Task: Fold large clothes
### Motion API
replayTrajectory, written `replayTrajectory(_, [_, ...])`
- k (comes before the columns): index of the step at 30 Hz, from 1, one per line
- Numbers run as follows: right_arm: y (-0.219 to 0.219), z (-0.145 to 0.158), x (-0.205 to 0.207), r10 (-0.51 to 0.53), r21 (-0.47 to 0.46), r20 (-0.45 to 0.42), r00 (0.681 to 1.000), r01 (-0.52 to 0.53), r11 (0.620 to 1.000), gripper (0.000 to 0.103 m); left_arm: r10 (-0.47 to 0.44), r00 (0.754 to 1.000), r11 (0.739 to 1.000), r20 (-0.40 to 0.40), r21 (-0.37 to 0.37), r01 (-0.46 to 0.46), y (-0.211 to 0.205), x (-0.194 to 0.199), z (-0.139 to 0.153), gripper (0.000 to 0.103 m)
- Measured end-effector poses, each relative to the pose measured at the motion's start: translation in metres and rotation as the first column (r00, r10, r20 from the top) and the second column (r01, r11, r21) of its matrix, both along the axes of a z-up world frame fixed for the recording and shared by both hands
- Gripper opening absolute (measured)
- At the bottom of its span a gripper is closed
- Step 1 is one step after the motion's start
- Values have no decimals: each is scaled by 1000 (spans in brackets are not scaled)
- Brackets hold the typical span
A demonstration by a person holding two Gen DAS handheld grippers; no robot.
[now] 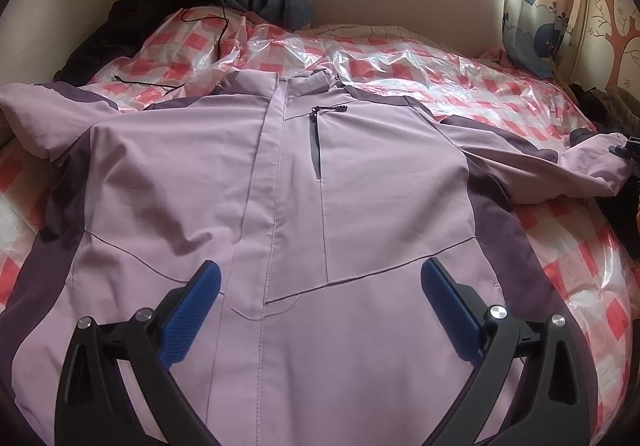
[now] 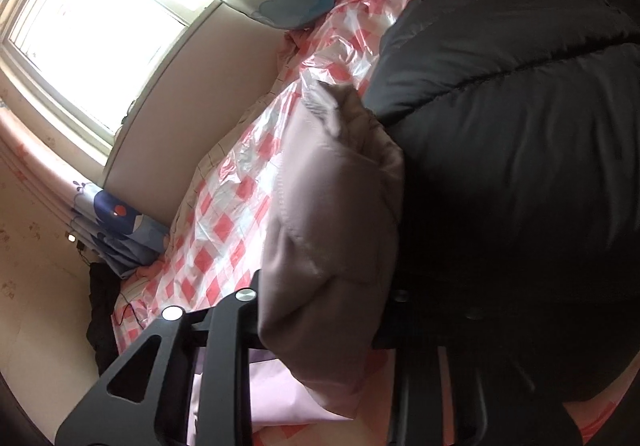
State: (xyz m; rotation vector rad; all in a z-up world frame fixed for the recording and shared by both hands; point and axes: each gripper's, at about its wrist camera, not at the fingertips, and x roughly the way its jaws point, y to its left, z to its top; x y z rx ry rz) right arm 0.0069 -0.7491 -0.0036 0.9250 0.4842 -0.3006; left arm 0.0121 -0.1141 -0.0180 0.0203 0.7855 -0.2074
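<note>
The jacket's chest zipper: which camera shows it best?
The left wrist view. There the lilac jacket lies spread front-up on the bed, and the zipper shows plainly beyond the open left claw. The right wrist view shows only a bunched sleeve, no zipper.

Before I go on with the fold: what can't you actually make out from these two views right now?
- Right hand-held gripper: fingertips buried under the jacket sleeve in the right wrist view; grip cannot be confirmed.
- Jacket hem: cut off by the bottom edge of the left wrist view, behind the open left hand-held gripper.
- Black puffer coat: fills the right wrist view, hiding the bed beyond.
- Sleeve cuff: at the left wrist view's distorted right edge.
</note>
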Motion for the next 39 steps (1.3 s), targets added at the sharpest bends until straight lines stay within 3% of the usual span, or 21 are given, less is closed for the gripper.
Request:
replayTrajectory(4, [7, 4, 4, 12, -3, 1, 1000, -12, 1000, 25, -3, 1000, 1000, 6, 6, 3, -2, -1, 0, 96])
replayTrajectory(5, [8, 5, 3, 4, -2, -5, 1000, -4, 1000, 29, -4, 1000, 1000, 7, 7, 4, -3, -2, 0, 96])
replayTrajectory(7, [6, 5, 4, -14, 7, -8, 1000, 14, 1000, 49, -8, 1000, 1000, 10, 12, 8, -4, -3, 0, 96])
replayTrajectory(10, [7, 6, 8, -7, 6, -3, 1000, 7, 1000, 49, -14, 1000, 1000, 14, 16, 14, -5, -4, 0, 96])
replayTrajectory(12, [8, 7, 9, 3, 9, 4, 1000, -3, 1000, 47, -15, 1000, 1000, 14, 13, 15, -5, -5, 1, 96])
replayTrajectory(15, [9, 9, 10, 9, -2, 8, 1000, -9, 1000, 29, -15, 1000, 1000, 14, 12, 15, -5, -5, 1, 96])
replayTrajectory(18, [9, 9, 8, 5, -8, 13, 1000, -5, 1000, 24, -15, 1000, 1000, 14, 11, 15, -5, -6, 2, 96])
replayTrajectory(29, [17, 30, 3, 10, -28, 67, 998, -8, 1000, 21, -8, 1000, 1000, 21, 0, 8, -4, -8, 8, 96])
replayTrajectory(39, [69, 102, 13, 94, -90, 208, 974, -77, 993, 21, 33, 999, 999, 36, -44, -32, 22, -10, 26, 96])
